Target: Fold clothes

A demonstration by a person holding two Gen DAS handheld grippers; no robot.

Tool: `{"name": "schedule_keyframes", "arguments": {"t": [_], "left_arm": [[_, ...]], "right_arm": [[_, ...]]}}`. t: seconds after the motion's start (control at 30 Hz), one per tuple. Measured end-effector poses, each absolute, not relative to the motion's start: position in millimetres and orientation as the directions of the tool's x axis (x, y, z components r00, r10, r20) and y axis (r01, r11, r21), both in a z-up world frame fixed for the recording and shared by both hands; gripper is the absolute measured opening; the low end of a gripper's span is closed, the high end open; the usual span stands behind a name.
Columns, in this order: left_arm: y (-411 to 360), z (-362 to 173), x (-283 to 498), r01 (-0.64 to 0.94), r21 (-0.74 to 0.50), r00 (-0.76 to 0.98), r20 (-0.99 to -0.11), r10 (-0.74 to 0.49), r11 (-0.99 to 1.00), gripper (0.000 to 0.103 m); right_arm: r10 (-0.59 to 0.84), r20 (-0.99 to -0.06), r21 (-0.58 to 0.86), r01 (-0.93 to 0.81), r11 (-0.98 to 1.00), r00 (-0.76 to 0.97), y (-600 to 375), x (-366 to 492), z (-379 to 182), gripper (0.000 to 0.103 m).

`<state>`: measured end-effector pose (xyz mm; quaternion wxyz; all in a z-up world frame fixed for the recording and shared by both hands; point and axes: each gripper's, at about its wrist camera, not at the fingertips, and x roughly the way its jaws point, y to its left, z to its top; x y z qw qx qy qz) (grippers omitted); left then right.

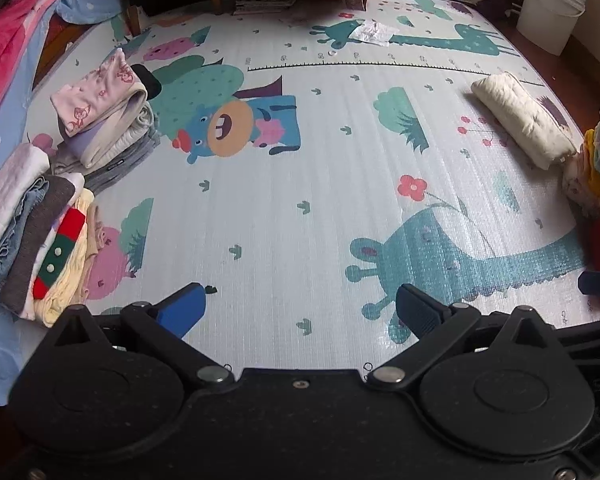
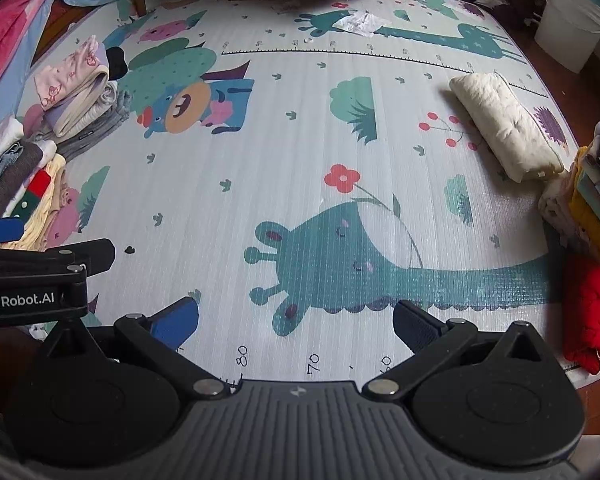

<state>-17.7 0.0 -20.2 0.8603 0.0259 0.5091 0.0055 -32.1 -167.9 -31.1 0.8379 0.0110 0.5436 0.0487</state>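
- The left claw (image 1: 300, 304) hovers over the play mat (image 1: 300, 200) with its jaws spread wide and nothing between them; the blue pad (image 1: 184, 310) and the black pad (image 1: 417, 310) frame only bare mat.
- The right claw (image 2: 296, 320) is just as wide and just as empty, held low over the teal giraffe print (image 2: 339, 256). The left claw shows at its left edge, so the two are side by side.
- I judge both are held open because no garment is in hand yet and the next one has to be fetched.
- The middle of the mat lies bare, likely kept so as the folding space, with plenty of room to spread a piece out.
- Clothes sit at the edges: on the left, two folded stacks (image 1: 36, 240) and (image 1: 104, 116), looking finished.
- On the right, a cream rolled bundle (image 2: 503, 128) lies alone, near a leaning pile (image 2: 595, 204), with a loose red garment (image 2: 587, 312) at the mat's rim, probably next.
- Beyond the far edge stand a white bucket (image 2: 571, 24) and chair legs, and bedding (image 1: 16, 32) crowds the left side; reaches there need care.
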Motion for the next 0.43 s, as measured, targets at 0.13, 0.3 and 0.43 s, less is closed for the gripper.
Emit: {"name": "schedule_keyframes", "arguments": {"t": [0.13, 0.3, 0.43], "left_arm": [[2.4, -25.4, -18.0, 0.013, 0.034, 0.46, -0.887, 0.024, 0.999, 0.102], [2.4, -26.3, -20.3, 0.018, 0.028, 0.463, -0.886, 0.016, 0.999, 0.102], [2.2, -24.9, -22.1, 0.028, 0.028, 0.473, -0.881, 0.012, 0.999, 0.102]], "right_arm": [[0.078, -0.913, 0.052, -0.075, 0.996, 0.399, -167.5, -34.9, -33.7, 0.103], [0.077, -0.919, 0.055, -0.067, 0.996, 0.387, -169.3, -36.4, -36.9, 0.103], [0.076, -0.919, 0.054, -0.067, 0.996, 0.386, -169.8, -37.0, -37.8, 0.103]]}}
